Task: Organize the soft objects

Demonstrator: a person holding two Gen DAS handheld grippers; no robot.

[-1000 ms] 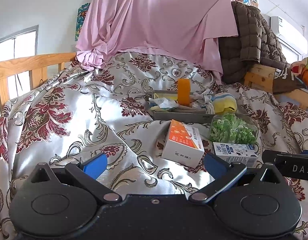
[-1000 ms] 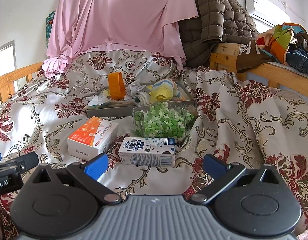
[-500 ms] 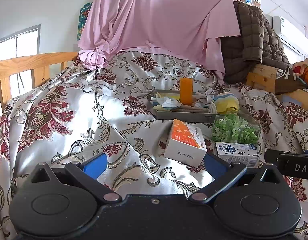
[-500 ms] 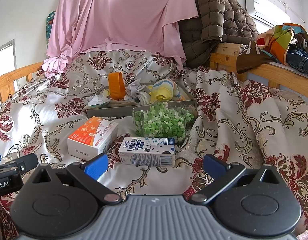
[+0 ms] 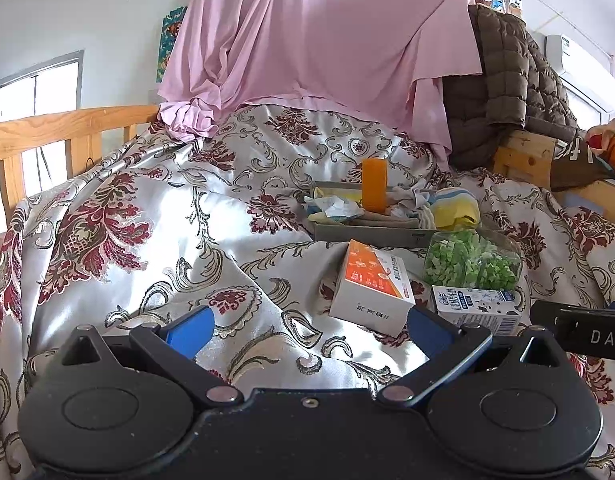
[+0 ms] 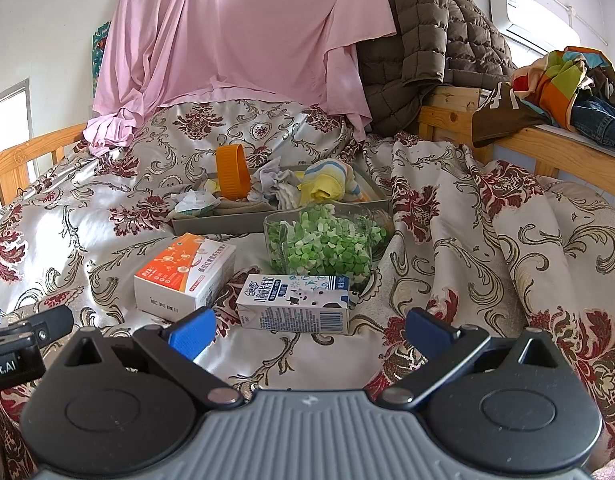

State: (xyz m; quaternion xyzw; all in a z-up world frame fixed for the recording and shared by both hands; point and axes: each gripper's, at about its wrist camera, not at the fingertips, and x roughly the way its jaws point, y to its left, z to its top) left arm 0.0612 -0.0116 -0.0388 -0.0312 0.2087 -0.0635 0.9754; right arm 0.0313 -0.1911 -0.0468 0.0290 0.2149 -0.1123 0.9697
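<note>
Right wrist view: soft cloths (image 6: 281, 188) lay heaped in the far grey tray (image 6: 227, 222), lower layers hidden by its wall and the orange ring (image 6: 231, 176). Right gripper (image 6: 309, 330) and left gripper (image 5: 307, 330) were spread wide, empty, above the bedspread (image 5: 147, 248).

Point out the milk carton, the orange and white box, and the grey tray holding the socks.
milk carton (image 6: 293, 304): right wrist view, on its printed front face.
orange and white box (image 6: 183, 272): right wrist view, on its orange top face.
grey tray (image 6: 227, 222): right wrist view, on its front wall.
</note>
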